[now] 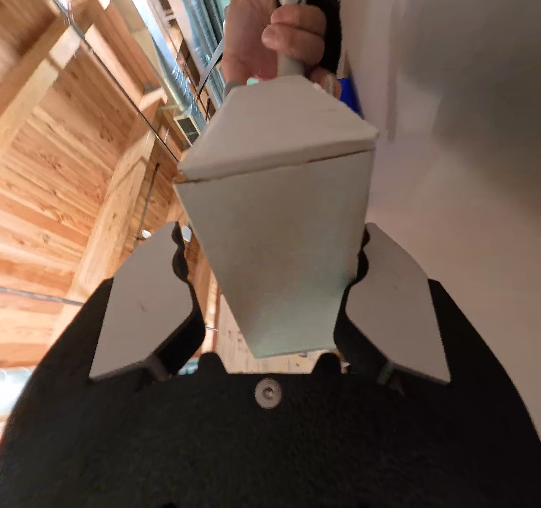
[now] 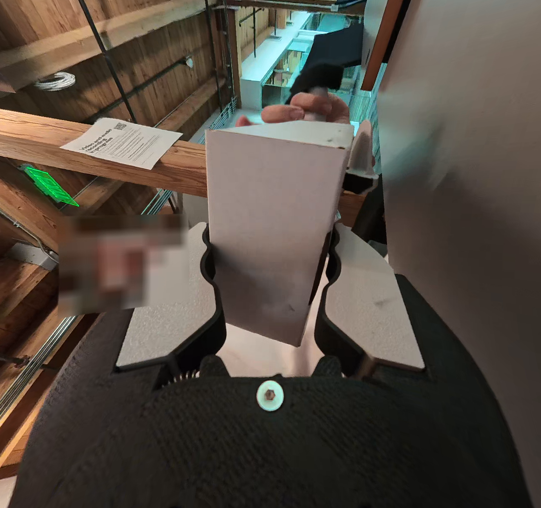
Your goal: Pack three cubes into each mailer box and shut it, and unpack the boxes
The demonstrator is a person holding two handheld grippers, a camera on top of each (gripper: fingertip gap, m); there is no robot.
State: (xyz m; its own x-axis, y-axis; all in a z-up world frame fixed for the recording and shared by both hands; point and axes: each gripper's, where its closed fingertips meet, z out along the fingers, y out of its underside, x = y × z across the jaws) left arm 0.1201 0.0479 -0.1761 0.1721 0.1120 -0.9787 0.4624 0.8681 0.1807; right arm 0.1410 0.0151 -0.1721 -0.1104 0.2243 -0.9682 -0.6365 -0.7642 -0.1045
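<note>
A white mailer box [image 1: 272,201] is held up in the air between both grippers, with its lid closed. In the left wrist view my left gripper [image 1: 269,239] is shut on the near end of the box. At the far end, a hand [image 1: 263,40] grips the other gripper's handle. In the right wrist view my right gripper [image 2: 270,239] is shut on the opposite end of the same box [image 2: 272,201]. The left gripper's finger [image 2: 363,148] and a hand [image 2: 307,107] show at its far end. No cubes are in view.
Both views are tilted and blurred. Wooden beams and planks [image 1: 73,172] fill the left, and a pale wall [image 1: 453,113] the right. A paper sheet [image 2: 123,142] lies on a wooden beam [image 2: 87,148], and a green sign [image 2: 49,183] sits below it.
</note>
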